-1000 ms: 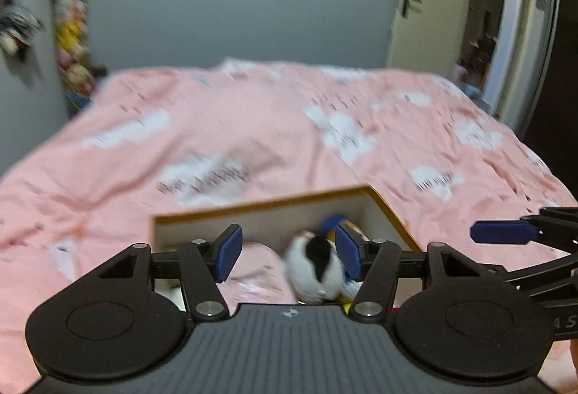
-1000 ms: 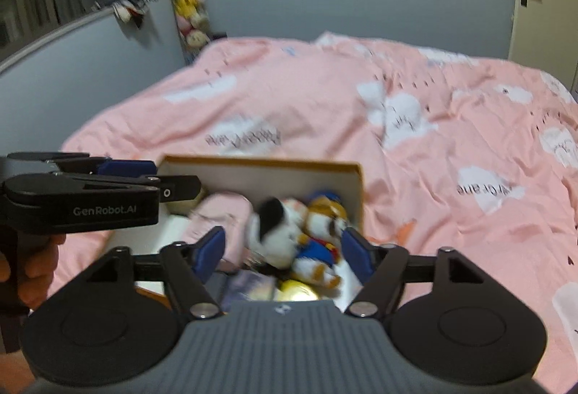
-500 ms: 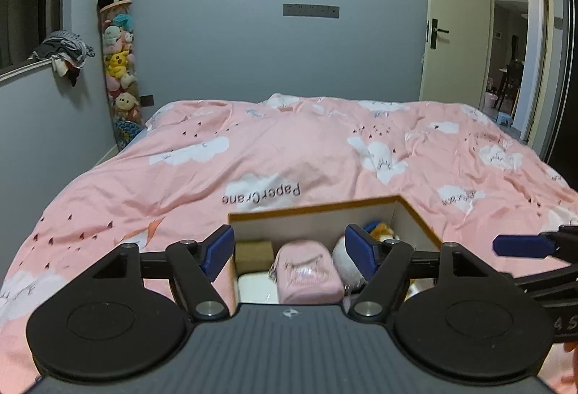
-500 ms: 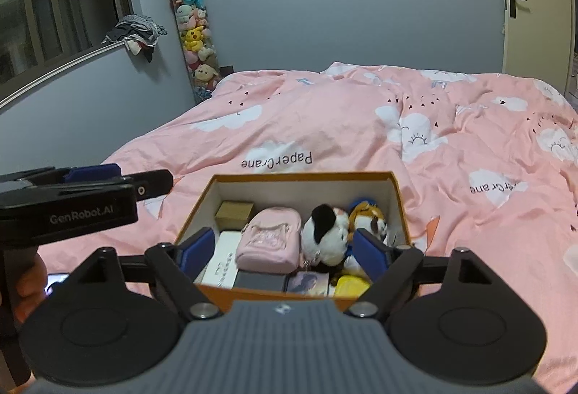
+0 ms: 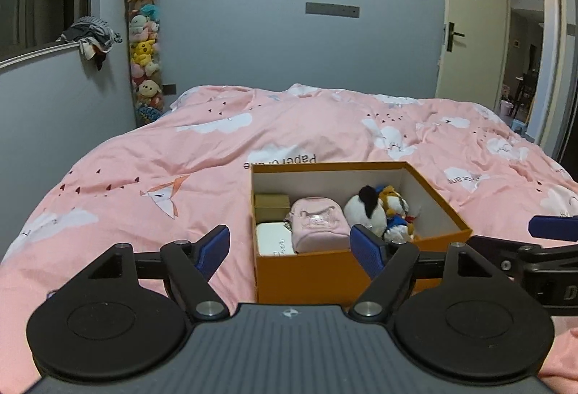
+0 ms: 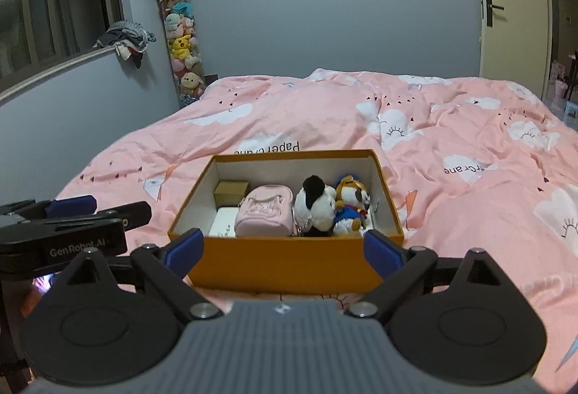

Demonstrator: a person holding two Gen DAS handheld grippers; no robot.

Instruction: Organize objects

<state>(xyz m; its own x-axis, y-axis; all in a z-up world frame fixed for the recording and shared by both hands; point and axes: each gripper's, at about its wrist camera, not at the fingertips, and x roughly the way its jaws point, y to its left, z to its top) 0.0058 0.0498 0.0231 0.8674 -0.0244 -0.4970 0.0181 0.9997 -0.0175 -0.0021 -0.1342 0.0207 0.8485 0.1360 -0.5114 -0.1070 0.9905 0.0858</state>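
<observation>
**Hovering over a packed box on soft bedding**

Holding nothing, the left gripper (image 5: 290,247) and the right gripper (image 6: 284,248) both stand with their jaws spread wide, short of the orange box (image 6: 285,264) and clear of its near wall. The right one faces the box squarely; the left sits off toward its left corner.

The box rests on the pink duvet (image 5: 296,126), near the foot of the bed. Inside, from left to right, lie a small tan carton (image 6: 231,192) with a white case (image 6: 225,225) in front of it, a pink pouch (image 6: 265,212), a black-and-white plush (image 6: 315,204) and a plush in blue clothes (image 6: 349,204) against the right wall.

The risks, as I judge them:

- The duvet is soft and rumpled, so a push on the box wall would likely tilt or slide the box rather than meet firm support.
- The two plush toys are pressed together; closing on one could drag its neighbour out.
- The pouch touches the black-and-white plush, leaving little room for a finger to slip between.
- The two grippers are close beside each other, so reaching in together could make them collide.
</observation>
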